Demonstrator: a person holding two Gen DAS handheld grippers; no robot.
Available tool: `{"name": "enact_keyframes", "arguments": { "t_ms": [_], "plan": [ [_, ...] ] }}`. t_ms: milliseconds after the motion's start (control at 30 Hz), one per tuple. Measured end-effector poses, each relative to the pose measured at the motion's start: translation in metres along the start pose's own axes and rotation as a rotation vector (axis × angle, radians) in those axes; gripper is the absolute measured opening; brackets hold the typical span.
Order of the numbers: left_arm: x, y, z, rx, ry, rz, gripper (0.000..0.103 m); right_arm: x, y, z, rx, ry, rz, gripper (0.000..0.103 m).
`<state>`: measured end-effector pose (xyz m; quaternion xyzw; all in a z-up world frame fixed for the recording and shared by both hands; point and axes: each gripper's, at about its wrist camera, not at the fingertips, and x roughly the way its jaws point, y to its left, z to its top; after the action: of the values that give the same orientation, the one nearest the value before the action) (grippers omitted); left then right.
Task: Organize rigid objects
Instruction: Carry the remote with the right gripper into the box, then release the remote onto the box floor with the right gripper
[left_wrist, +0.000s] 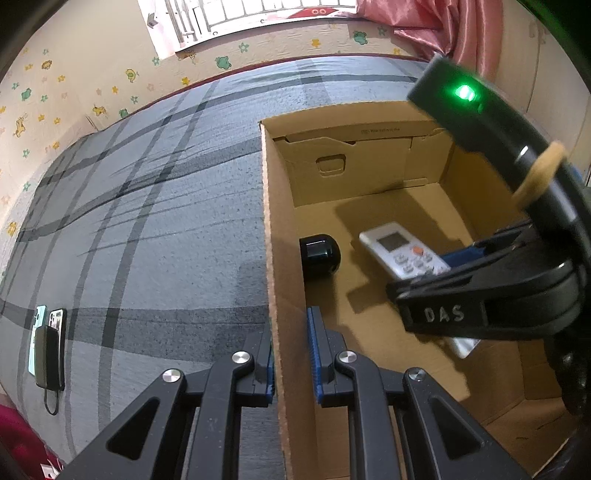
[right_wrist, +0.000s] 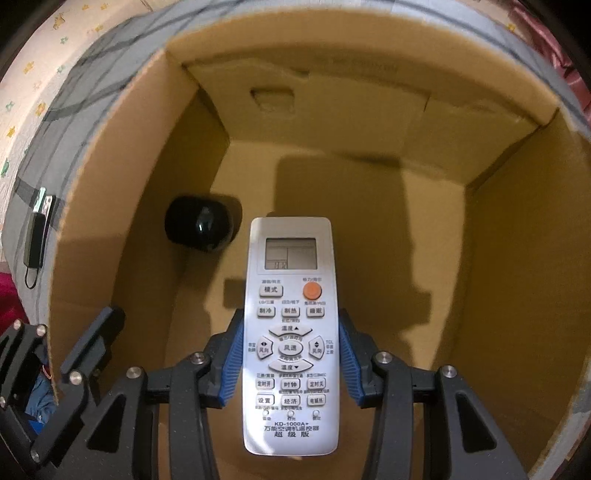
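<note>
Left gripper (left_wrist: 291, 354) clenched on box wall (left_wrist: 275, 229); right gripper (right_wrist: 291, 363) grasps remote (right_wrist: 290, 332). Set it flat, clear of black speaker (right_wrist: 199, 229).

Grey plaid bedspread (left_wrist: 155, 206) beneath a cartoon-patterned wall (left_wrist: 55, 92).
Two phones (left_wrist: 50, 321) and a dark power bank (left_wrist: 47, 356) lie together; pink curtain (left_wrist: 436, 22) hangs beside a window (left_wrist: 258, 11).

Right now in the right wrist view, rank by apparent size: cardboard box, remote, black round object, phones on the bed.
1. cardboard box, fills most of the frame.
2. remote, held close to the camera, so it looks bigger than it is.
3. black round object.
4. phones, far off at the left edge.
</note>
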<state>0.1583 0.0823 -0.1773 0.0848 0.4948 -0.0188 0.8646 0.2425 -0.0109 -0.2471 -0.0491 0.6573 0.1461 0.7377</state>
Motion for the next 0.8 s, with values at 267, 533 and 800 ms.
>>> {"name": "enact_keyframes", "arguments": {
  "t_ms": [267, 533, 800],
  "plan": [
    [0.002, 0.000, 0.000, -0.002, 0.005, -0.002, 0.015, 0.009, 0.000, 0.008, -0.003, 0.021, -0.008, 0.049],
    [0.002, -0.001, 0.001, 0.000, 0.008, 0.001, 0.015, 0.003, 0.006, 0.013, -0.024, -0.013, -0.011, 0.056],
    [0.001, 0.000, 0.001, -0.003, 0.008, -0.001, 0.015, -0.018, 0.010, 0.012, -0.031, -0.081, -0.047, 0.061]
  ]
}}
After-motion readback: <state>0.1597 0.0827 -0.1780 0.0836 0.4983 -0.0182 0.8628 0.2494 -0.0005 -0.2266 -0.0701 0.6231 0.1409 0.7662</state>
